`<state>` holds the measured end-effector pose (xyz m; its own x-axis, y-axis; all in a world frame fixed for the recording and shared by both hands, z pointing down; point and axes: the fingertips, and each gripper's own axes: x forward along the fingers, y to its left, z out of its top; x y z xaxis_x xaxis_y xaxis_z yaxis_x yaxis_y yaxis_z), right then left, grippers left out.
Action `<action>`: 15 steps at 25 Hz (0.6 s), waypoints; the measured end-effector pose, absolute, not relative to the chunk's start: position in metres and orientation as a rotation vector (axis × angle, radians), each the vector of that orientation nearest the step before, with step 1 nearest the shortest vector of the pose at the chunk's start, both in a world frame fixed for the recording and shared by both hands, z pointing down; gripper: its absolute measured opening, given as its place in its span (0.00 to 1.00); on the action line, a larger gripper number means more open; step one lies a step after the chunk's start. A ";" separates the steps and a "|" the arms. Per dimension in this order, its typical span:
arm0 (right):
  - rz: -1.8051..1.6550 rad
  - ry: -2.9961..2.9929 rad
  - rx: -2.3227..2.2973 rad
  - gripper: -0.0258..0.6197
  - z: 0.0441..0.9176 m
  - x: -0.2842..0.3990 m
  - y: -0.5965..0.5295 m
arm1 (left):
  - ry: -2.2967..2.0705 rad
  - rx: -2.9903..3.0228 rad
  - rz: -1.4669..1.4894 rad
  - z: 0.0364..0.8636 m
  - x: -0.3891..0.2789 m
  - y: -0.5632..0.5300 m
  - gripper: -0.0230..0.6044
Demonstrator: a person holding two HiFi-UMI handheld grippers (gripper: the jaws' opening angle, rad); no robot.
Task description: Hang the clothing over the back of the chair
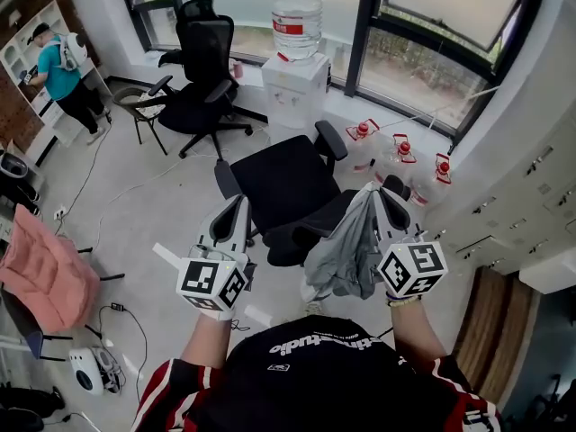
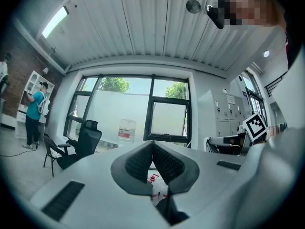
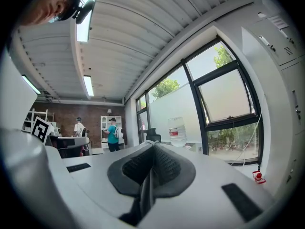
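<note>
A black office chair (image 1: 274, 183) stands just in front of me, its backrest (image 1: 301, 237) nearest to me. My right gripper (image 1: 378, 190) is shut on a grey piece of clothing (image 1: 346, 255), which hangs down beside the backrest's right end. In the right gripper view a thin grey fold of the clothing (image 3: 146, 192) runs between the closed pads of the right gripper (image 3: 153, 147). My left gripper (image 1: 241, 202) is held level over the chair's left side. In its own view the left gripper (image 2: 152, 146) has its pads meeting, with nothing between them.
A water dispenser (image 1: 295, 84) with a big bottle (image 1: 297, 16) stands by the window. A second black office chair (image 1: 202, 70) is at the back left. Spare bottles (image 1: 400, 147) lie on the floor. A pink-cushioned chair (image 1: 45, 273) is at left, lockers (image 1: 522, 196) at right, and a person (image 1: 58, 75) far left.
</note>
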<state>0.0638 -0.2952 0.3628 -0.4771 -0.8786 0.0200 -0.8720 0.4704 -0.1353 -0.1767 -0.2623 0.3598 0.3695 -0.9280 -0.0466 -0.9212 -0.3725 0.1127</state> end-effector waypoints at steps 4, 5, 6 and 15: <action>-0.193 2.673 -1.549 0.07 0.363 0.055 -0.323 | -1.728 2.530 -0.150 0.363 -0.179 -0.286 0.08; -0.195 2.679 -1.544 0.07 0.363 0.053 -0.330 | -1.730 2.526 -0.149 0.364 -0.179 -0.292 0.07; -0.198 2.684 -1.538 0.07 0.364 0.051 -0.338 | -1.732 2.521 -0.147 0.364 -0.179 -0.299 0.08; -0.164 2.729 -1.503 0.07 0.360 0.036 -0.416 | -1.737 2.502 -0.127 0.366 -0.183 -0.350 0.08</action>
<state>0.0364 -0.4160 0.3598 -0.5357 -0.8438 0.0319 -0.8415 0.5304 -0.1026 -0.1826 -0.3501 0.3663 0.3486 -0.9371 -0.0156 -0.9294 -0.3478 0.1236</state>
